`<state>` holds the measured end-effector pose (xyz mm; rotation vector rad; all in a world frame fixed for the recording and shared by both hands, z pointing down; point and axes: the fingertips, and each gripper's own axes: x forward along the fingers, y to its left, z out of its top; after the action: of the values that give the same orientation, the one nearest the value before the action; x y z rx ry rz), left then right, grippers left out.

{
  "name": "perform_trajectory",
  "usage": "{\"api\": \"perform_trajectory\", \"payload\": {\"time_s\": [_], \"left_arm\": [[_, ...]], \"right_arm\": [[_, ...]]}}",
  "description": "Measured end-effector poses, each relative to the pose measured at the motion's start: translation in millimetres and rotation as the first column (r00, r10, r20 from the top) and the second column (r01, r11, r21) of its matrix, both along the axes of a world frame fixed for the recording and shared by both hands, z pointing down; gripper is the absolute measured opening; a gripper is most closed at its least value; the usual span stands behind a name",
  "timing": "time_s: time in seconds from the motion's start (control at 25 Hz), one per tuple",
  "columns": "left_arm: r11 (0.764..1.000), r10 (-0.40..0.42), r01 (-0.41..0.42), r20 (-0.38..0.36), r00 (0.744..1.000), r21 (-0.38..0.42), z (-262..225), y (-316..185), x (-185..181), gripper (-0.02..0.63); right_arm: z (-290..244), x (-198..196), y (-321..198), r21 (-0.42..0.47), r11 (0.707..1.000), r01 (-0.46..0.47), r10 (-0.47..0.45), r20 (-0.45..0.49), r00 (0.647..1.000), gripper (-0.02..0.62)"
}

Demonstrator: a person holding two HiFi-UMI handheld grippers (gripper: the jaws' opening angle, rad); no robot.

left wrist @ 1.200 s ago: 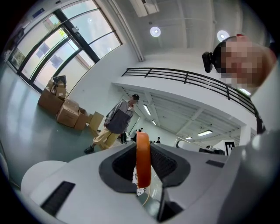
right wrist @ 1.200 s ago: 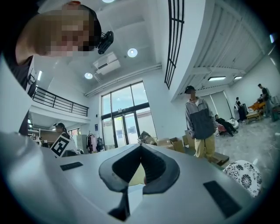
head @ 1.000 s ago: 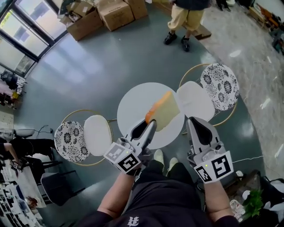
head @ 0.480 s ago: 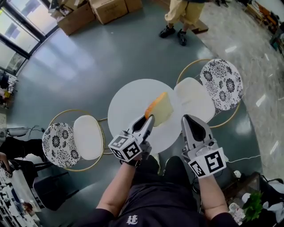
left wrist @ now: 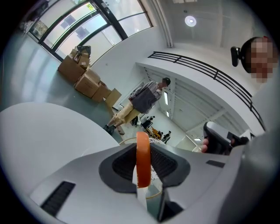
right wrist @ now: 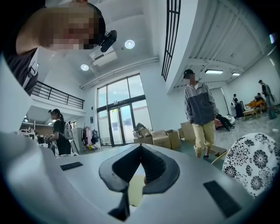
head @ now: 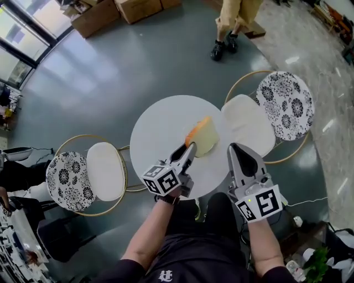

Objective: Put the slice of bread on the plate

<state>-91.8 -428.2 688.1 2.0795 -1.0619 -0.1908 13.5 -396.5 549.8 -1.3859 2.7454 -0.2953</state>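
My left gripper (head: 191, 147) is shut on a slice of bread (head: 202, 135), pale with an orange-brown crust, held on edge above the near right part of the round white table (head: 157, 127). In the left gripper view the crust (left wrist: 142, 162) stands upright between the pads of that left gripper (left wrist: 142, 175). The right gripper (head: 237, 147) hangs just right of the bread, jaws shut with nothing in them. In the right gripper view its jaws (right wrist: 140, 148) meet at the tips, and the bread's pale face (right wrist: 135, 190) shows behind them. No plate shows in any view.
Two gold-framed chairs with floral backs flank the table, one at the left (head: 83, 177) and one at the right (head: 271, 119). A person (head: 232, 27) stands on the grey floor beyond the table. Cardboard boxes (head: 110, 14) are stacked near the windows.
Both grippers have come down toward the table top. The bread came down with the left gripper, still held the same way. The right gripper stays shut beside it.
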Motion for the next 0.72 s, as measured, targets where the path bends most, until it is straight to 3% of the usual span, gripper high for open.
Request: {"api": "perform_trajectory", "payload": {"time_s": [0.28,0.6,0.72], "left_arm": [[0.995,-0.029,0.031,0.032,0.999,-0.09,48,-11,-4,0.092],[0.987,-0.034,0.032,-0.006,0.999,-0.158,78,-26,-5,0.092],[0.985,-0.022,0.03,0.048,0.999,-0.168,84,-28,-8,0.092]], "right_arm": [[26,6,-3,-0.036,0.999,-0.012,0.012,0.006,1.0,0.002],[38,5,-11,-0.053,0.999,-0.009,0.008,-0.004,1.0,0.002],[40,4,-14,-0.062,0.998,-0.006,0.006,-0.003,1.0,0.002]]}}
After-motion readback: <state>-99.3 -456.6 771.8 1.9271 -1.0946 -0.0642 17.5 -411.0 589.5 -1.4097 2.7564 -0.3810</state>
